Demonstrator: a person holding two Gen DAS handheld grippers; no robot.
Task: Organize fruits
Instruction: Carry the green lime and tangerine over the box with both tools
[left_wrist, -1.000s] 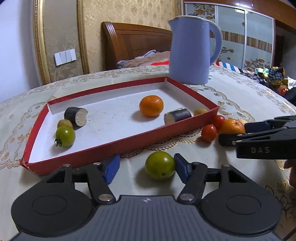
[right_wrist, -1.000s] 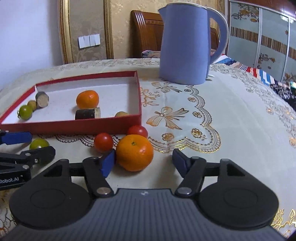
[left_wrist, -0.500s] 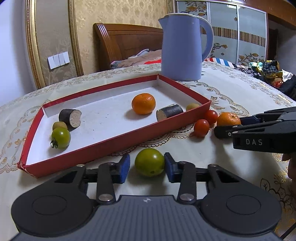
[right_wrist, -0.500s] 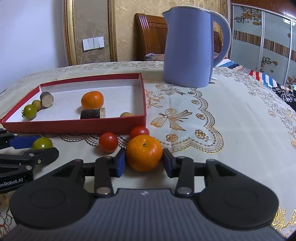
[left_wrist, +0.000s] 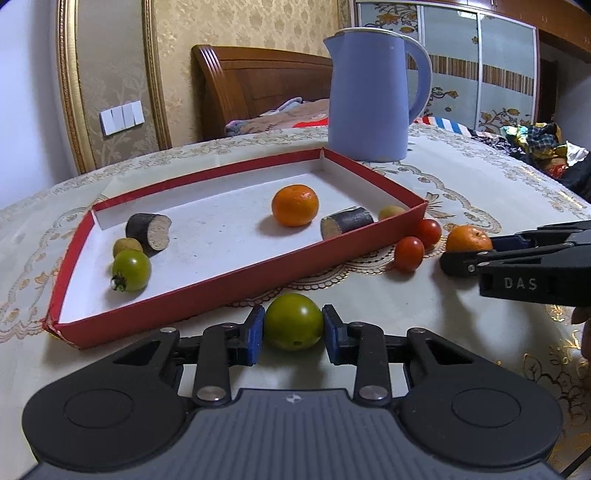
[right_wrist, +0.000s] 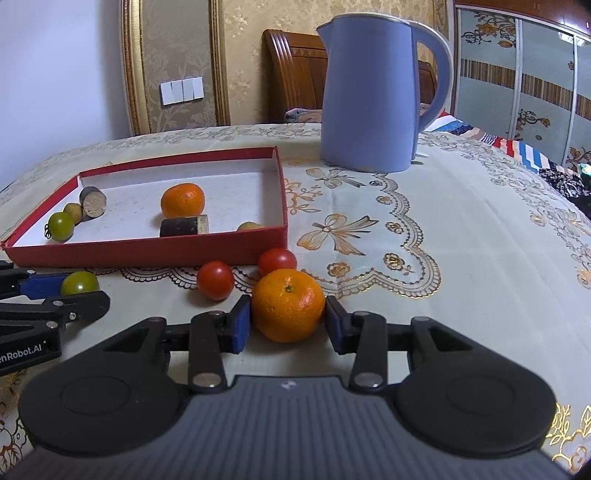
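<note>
My left gripper (left_wrist: 293, 330) is shut on a green tomato (left_wrist: 293, 322) just in front of the red tray (left_wrist: 221, 291). My right gripper (right_wrist: 288, 319) is shut on an orange (right_wrist: 288, 309) on the tablecloth, right of the tray (right_wrist: 147, 254). Two red tomatoes (right_wrist: 215, 279) (right_wrist: 277, 260) lie just beyond the orange. In the tray lie an orange (left_wrist: 294, 205), a green tomato (left_wrist: 131, 270), two dark cut pieces (left_wrist: 149, 232) (left_wrist: 345, 221) and two small yellowish fruits (left_wrist: 126, 246) (left_wrist: 391, 211).
A tall blue kettle (right_wrist: 373, 96) stands on the table behind the tray's right corner. The embroidered tablecloth (right_wrist: 461, 229) stretches to the right. A wooden headboard (left_wrist: 258, 88) and a wardrobe stand beyond the table.
Both grippers have closed: the left onto the green tomato, the right onto the orange. Both were open around their fruit a second ago.
</note>
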